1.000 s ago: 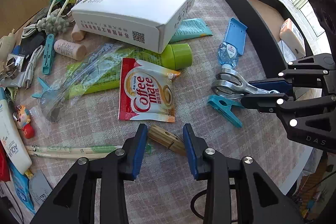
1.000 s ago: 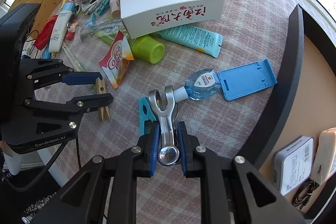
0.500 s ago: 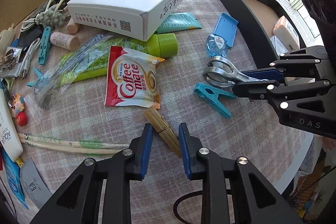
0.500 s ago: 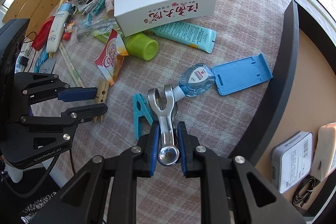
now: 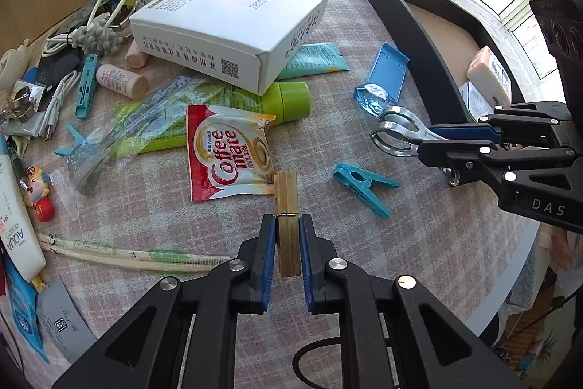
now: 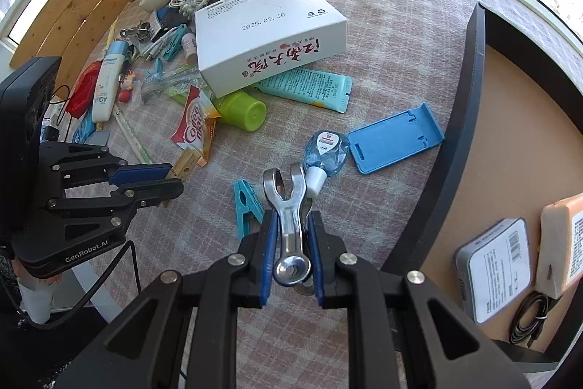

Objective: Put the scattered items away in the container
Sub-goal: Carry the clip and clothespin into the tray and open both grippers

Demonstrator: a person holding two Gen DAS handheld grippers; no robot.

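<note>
A wooden clothespin (image 5: 286, 192) lies on the checked cloth just below the Coffee mate sachet (image 5: 227, 152). My left gripper (image 5: 288, 225) is closing on it, its blue pads touching both long sides. In the right wrist view the same gripper (image 6: 171, 175) sits low at the left with the clothespin (image 6: 187, 161) at its tips. My right gripper (image 6: 290, 221) is shut on a shiny metal clip (image 6: 288, 192), held above the cloth. The black-walled container (image 6: 470, 119) with a tan floor lies to the right.
A teal clothespin (image 5: 360, 183) lies between the two grippers. A blue phone stand (image 6: 395, 137) and an eye-drop bottle (image 6: 326, 148) lie by the container wall. A white box (image 5: 233, 24), a green tube, chopsticks (image 5: 127, 254) and several small items crowd the left.
The left jaws narrowed from well apart until they met the wooden clothespin, which now lies straight between them. The right gripper kept its hold on the metal clip.
</note>
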